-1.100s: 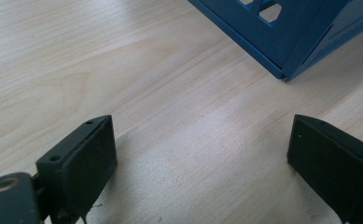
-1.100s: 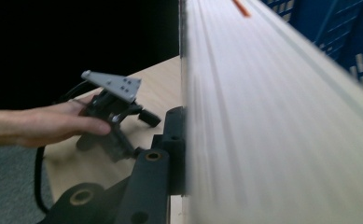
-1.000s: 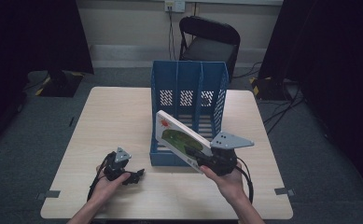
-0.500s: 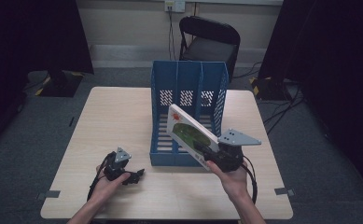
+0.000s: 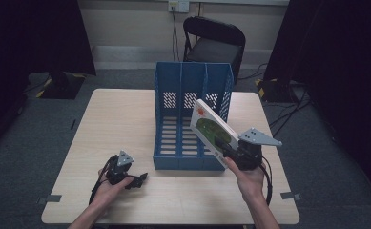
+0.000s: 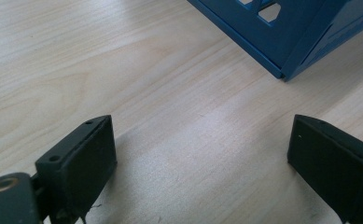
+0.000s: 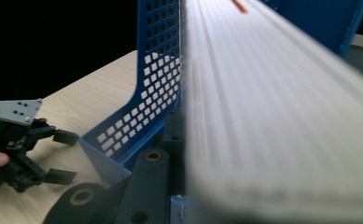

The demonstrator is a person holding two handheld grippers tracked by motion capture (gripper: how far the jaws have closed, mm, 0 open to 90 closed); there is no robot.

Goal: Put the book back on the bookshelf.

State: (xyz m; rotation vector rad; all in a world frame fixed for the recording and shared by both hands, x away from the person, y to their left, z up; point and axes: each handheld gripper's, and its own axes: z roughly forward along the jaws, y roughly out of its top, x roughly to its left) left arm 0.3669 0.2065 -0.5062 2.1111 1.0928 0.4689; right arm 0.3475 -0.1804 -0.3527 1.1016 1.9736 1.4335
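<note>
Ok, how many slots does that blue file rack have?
3: left slot, middle slot and right slot, side by side in the rack. The book in the right gripper partly hides the right one.

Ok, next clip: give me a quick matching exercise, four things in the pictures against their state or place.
Things:
1. left gripper
2. right gripper
3. blue plastic three-slot file holder
4. black folding chair

States:
A. beyond the far edge of the wooden table
B. shut on a white book with a green cover picture
C. open, low over the tabletop
D. standing on the table, slots empty

Pairs: 1-C, 2-B, 3-D, 4-A
</note>
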